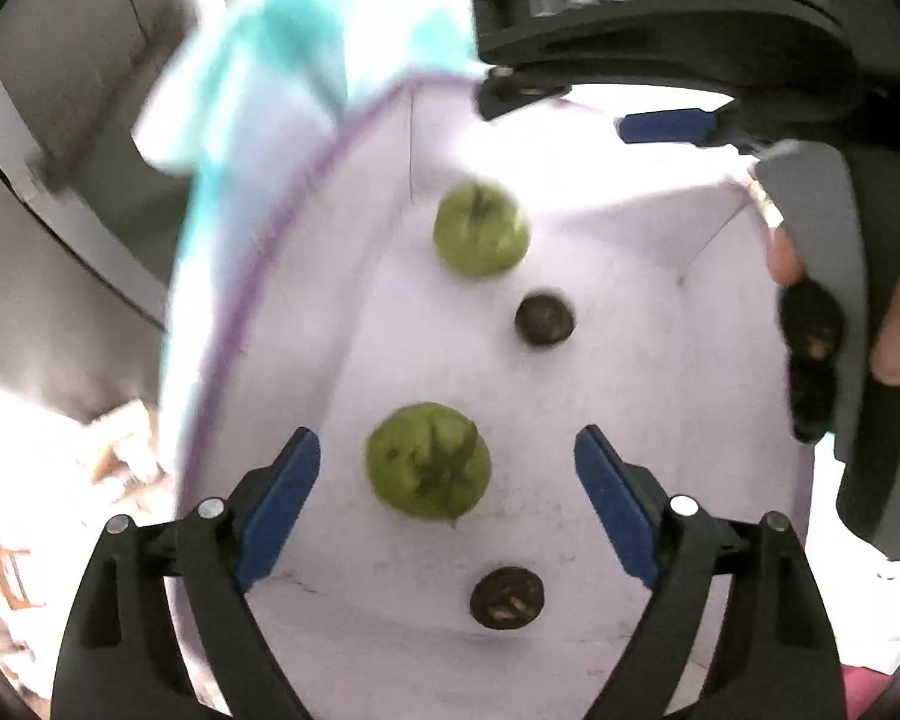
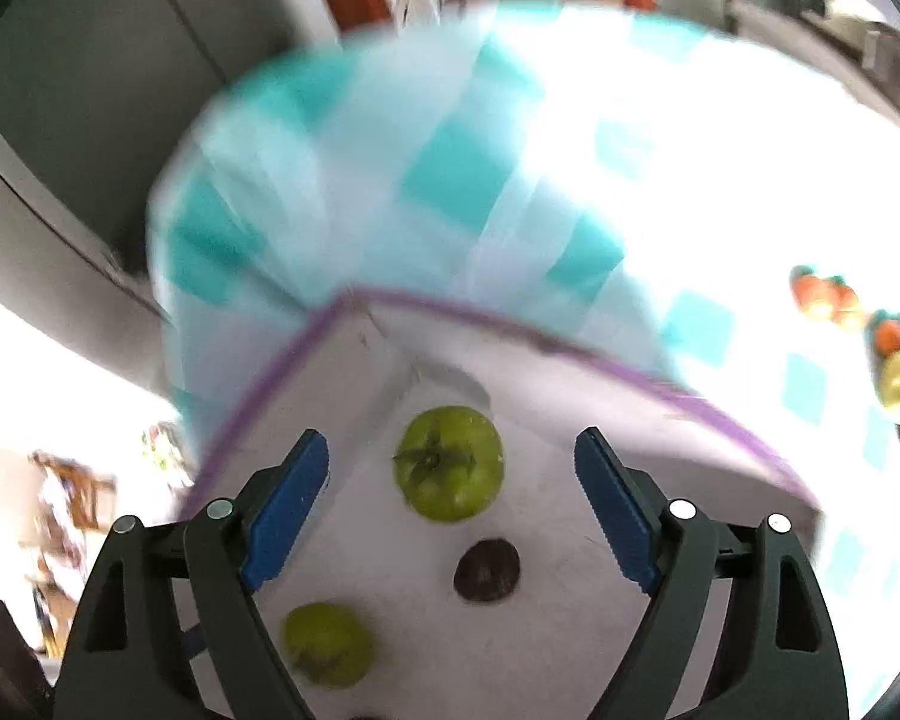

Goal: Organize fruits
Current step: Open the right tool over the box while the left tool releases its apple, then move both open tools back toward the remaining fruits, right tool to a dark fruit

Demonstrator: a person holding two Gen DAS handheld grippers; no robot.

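A white box with a purple rim (image 1: 306, 192) holds two green fruits and two dark brown fruits. In the left wrist view my left gripper (image 1: 447, 504) is open above the box, with the near green fruit (image 1: 429, 459) between its fingers and a dark fruit (image 1: 507, 597) just below. A second green fruit (image 1: 480, 228) and a dark fruit (image 1: 545, 319) lie farther in. My right gripper (image 2: 450, 504) is open over the same box (image 2: 510, 330), above a green fruit (image 2: 450, 462) and a dark fruit (image 2: 487, 570). Another green fruit (image 2: 327, 642) lies lower left. The right gripper's body (image 1: 660, 12) shows at the top.
The box sits on a table with a teal and white checked cloth (image 2: 450, 180). A pile of orange, yellow and dark fruits (image 2: 870, 336) lies on the cloth at the far right. Grey cabinet fronts (image 2: 90, 120) stand to the left. The view is motion-blurred.
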